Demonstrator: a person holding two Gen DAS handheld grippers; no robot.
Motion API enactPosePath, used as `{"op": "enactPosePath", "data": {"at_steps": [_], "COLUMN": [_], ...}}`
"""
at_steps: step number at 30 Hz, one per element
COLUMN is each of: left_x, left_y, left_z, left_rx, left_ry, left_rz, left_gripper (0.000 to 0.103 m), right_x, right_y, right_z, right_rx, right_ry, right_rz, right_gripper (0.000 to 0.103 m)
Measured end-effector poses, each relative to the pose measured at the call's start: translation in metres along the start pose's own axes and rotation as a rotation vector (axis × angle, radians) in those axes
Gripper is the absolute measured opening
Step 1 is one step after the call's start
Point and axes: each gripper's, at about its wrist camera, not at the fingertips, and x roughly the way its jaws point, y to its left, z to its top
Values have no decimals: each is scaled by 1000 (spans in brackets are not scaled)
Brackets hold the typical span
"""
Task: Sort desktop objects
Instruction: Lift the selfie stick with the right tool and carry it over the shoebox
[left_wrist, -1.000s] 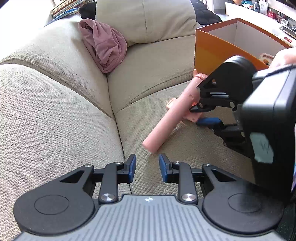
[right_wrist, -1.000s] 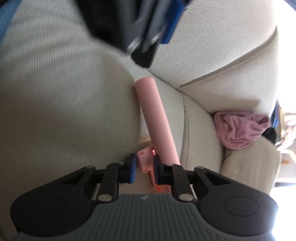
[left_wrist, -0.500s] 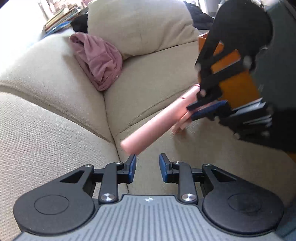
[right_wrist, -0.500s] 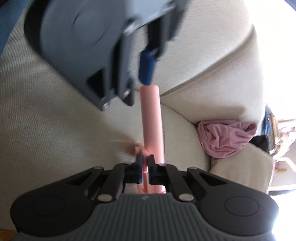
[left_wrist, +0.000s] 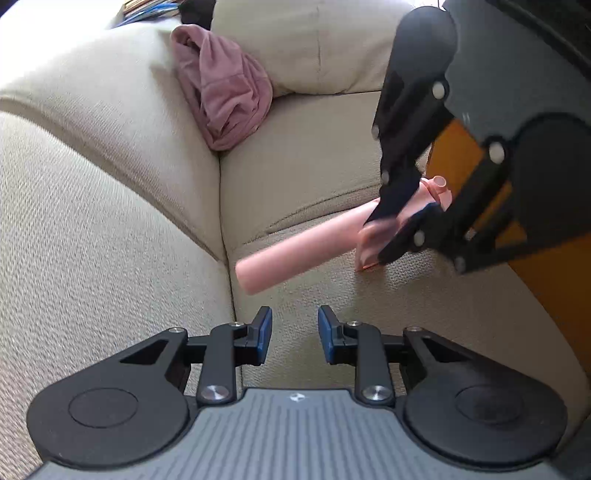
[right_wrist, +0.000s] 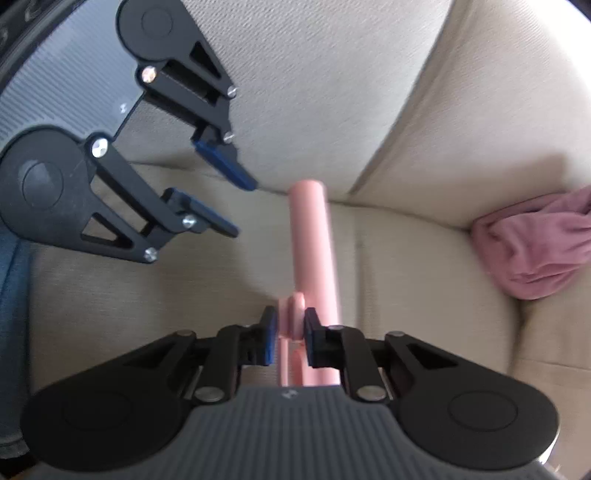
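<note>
A long pink tube-shaped object (left_wrist: 295, 254) with a small pink clamp part at one end is held off the beige sofa seat. My right gripper (right_wrist: 290, 332) is shut on that clamp part (right_wrist: 291, 314), and the tube (right_wrist: 314, 251) sticks out forward from it. In the left wrist view the right gripper (left_wrist: 399, 225) holds it in front of an orange box (left_wrist: 465, 173). My left gripper (left_wrist: 294, 332) is open and empty, just below the tube's free end; it also shows in the right wrist view (right_wrist: 229, 199).
A crumpled pink cloth (left_wrist: 225, 92) lies in the sofa corner, also seen in the right wrist view (right_wrist: 535, 243). Beige back cushions (left_wrist: 314, 40) and an armrest (left_wrist: 92, 166) surround the seat. The orange box stands at the right.
My right gripper closed on the pink object and lifted it off the seat, up toward the orange box. The left gripper stayed open and shifted slightly.
</note>
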Motion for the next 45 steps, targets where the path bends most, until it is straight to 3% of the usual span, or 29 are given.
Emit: {"op": "enactPosePath", "data": {"at_steps": [7, 11, 15, 19, 22, 31, 36, 37, 45], "left_x": [-12, -19, -23, -26, -29, -33, -27, -22, -9], "left_y": [0, 0, -7, -11, -11, -16, -20, -19, -22], "left_z": [-4, -3, 0, 3, 6, 10, 8, 11, 10], "left_rx": [-30, -63, -64, -92, -121, -139, -131, -129, -128], "left_ry": [11, 37, 73, 78, 76, 82, 101, 104, 129], "left_rz": [-6, -40, 1, -19, -35, -42, -38, -43, -61], "left_gripper": [31, 31, 31, 31, 31, 31, 31, 31, 31], "right_x": [-20, -66, -127, -180, -193, -193, -153, -148, -94], "right_y": [4, 1, -1, 5, -10, -9, -20, -21, -26], "right_z": [2, -4, -14, -37, -60, -120, -135, -135, -142], "right_rx": [45, 80, 69, 50, 57, 99, 60, 44, -51], "right_ry": [-57, -126, -184, -154, -83, 100, 164, 179, 265], "right_rz": [-13, 29, 5, -55, -92, -75, -57, -54, -18], "right_gripper": [11, 11, 11, 12, 12, 12, 12, 6, 8]}}
